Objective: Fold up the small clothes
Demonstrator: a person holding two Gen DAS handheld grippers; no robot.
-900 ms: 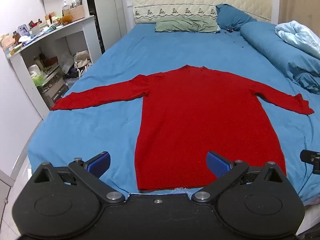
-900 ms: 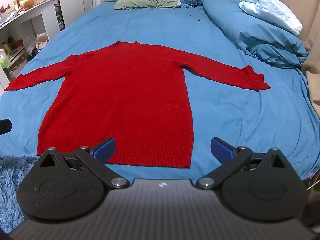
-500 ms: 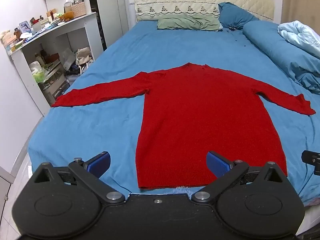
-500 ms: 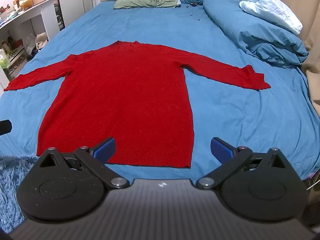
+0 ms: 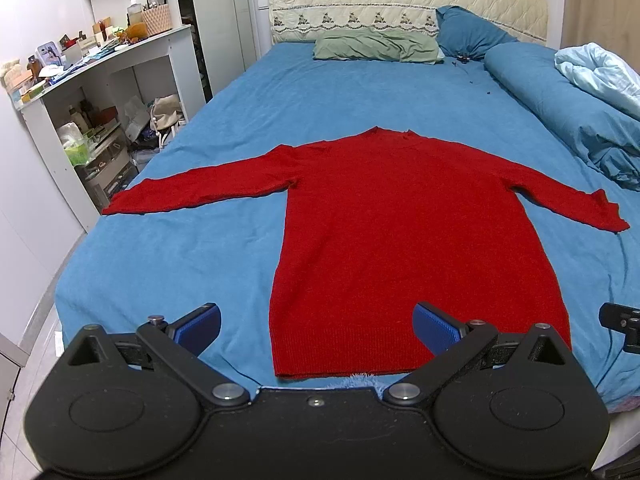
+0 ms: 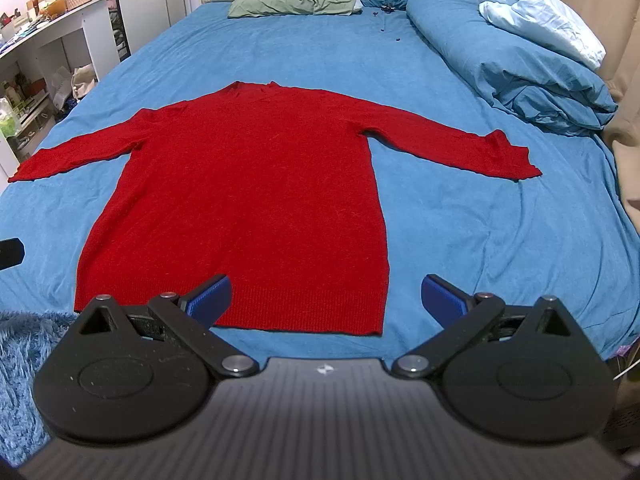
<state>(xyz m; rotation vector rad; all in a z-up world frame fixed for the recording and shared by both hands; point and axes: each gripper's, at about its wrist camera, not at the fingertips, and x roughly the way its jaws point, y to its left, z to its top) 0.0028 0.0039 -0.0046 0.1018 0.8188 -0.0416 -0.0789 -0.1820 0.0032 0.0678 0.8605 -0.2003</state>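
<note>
A red long-sleeved sweater [image 5: 404, 232] [image 6: 248, 196] lies flat on the blue bed sheet [image 5: 168, 248] [image 6: 480, 232], hem towards me, both sleeves spread sideways. My left gripper [image 5: 316, 328] hovers open above the hem's left half, nothing between its blue pads. My right gripper [image 6: 326, 296] stands open above the hem's right corner, also holding nothing. Neither touches the cloth. A tip of the right gripper shows at the left wrist view's right edge.
A rolled blue duvet [image 6: 508, 60] with a pale blue blanket [image 6: 540, 20] runs along the bed's right side. Green and blue pillows [image 5: 376, 46] lie at the headboard. White cluttered shelves [image 5: 92, 108] stand left of the bed. A fluffy blue rug [image 6: 20, 344] lies at the foot.
The left wrist view has drifted slightly back and up, so the sweater sits a little lower and smaller. The right gripper's view is unchanged. Both jaws stay wide.
</note>
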